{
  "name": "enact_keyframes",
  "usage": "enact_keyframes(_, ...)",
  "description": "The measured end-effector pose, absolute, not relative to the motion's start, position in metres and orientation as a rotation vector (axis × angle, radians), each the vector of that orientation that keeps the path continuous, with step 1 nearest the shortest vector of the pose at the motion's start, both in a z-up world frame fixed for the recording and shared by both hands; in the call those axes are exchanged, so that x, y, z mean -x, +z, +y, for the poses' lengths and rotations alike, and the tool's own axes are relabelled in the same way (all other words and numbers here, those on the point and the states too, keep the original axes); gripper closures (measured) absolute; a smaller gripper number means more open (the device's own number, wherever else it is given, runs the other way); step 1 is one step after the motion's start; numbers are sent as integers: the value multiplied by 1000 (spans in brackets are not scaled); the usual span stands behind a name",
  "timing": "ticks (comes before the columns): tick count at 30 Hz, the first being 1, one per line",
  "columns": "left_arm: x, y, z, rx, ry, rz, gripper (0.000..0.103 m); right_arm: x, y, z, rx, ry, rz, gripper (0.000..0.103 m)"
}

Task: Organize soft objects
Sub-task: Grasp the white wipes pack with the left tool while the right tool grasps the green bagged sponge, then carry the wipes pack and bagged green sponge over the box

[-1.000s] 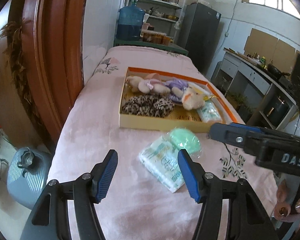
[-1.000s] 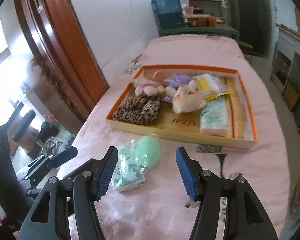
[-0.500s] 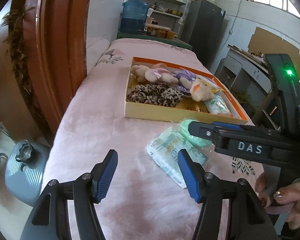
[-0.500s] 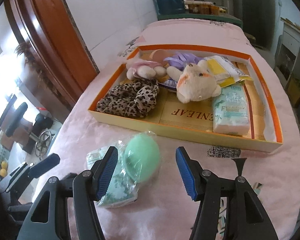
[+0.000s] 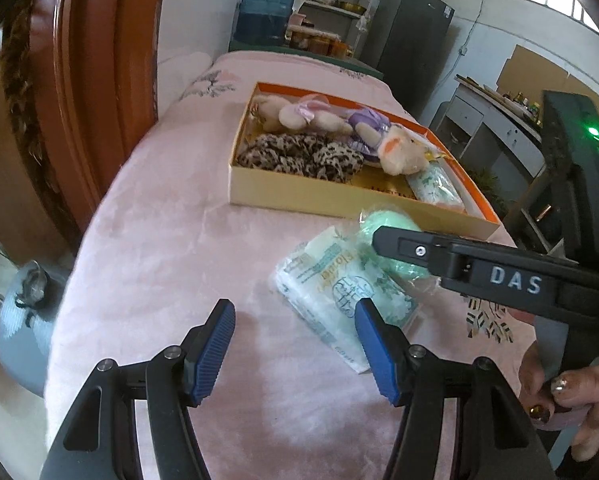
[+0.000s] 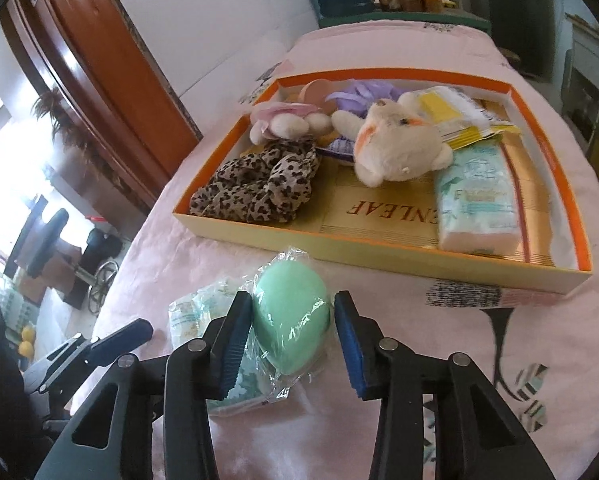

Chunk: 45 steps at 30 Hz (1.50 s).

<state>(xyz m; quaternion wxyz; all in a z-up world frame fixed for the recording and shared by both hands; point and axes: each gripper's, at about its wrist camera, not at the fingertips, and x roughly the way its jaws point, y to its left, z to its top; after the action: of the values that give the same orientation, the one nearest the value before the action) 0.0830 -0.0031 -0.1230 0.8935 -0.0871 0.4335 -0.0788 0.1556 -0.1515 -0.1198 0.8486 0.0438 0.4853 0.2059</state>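
Note:
A mint-green sponge (image 6: pixel 291 320) in clear wrap lies on the pink cloth, leaning on a tissue pack (image 6: pixel 189 310). My right gripper (image 6: pixel 291 300) straddles the sponge and its jaws are closing; the blue pads stand right at its sides without squeezing it. In the left wrist view the sponge (image 5: pixel 387 220) is partly hidden behind the right gripper's dark finger (image 5: pixel 403 244). My left gripper (image 5: pixel 295 344) hovers open over bare cloth, its right pad just in front of the tissue pack (image 5: pixel 339 284). The orange-rimmed box (image 6: pixel 379 258) behind holds plush toys, leopard scrunchies and another tissue pack.
The pink-covered table (image 5: pixel 159 240) drops off at the left beside a wooden door frame (image 5: pixel 99 80) and a grey floor object (image 5: pixel 23 320). A hand (image 5: pixel 567 400) grips the right tool at lower right. Shelves and a water bottle (image 5: pixel 263 12) stand beyond the table's far end.
Both grippers sank toward the table. The right gripper came down around the green sponge and its jaws narrowed. The left gripper kept its jaws wide.

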Motion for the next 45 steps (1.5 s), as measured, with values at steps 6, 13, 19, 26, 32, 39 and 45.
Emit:
enact_keyframes(6, -90, -132, -10, 235, -189, 927, 34, -148, -115, -166, -97, 422, 1002, 60)
enact_keyframes(13, -96, -136, -22, 258, -202, 910, 27, -144, -117, -180, -128, 420, 1001, 60)
enact_keyframes(19, -102, -139, -27, 336, -267, 901, 64, -140, -115, -196, -153, 408, 990, 60)
enact_keyframes(26, -101, -133, -31, 346, -295, 885, 75, -136, -113, -209, -185, 400, 981, 60)
enact_keyframes(32, -99, -126, -40, 307, -305, 874, 76, -131, -105, -211, -181, 402, 959, 60)
enact_keyframes(39, -95, -114, -41, 283, -308, 850, 76, -124, -93, -211, -172, 397, 937, 60)
enact_keyframes(45, -92, -99, -39, 275, -308, 822, 76, -118, -78, -211, -157, 394, 908, 60)
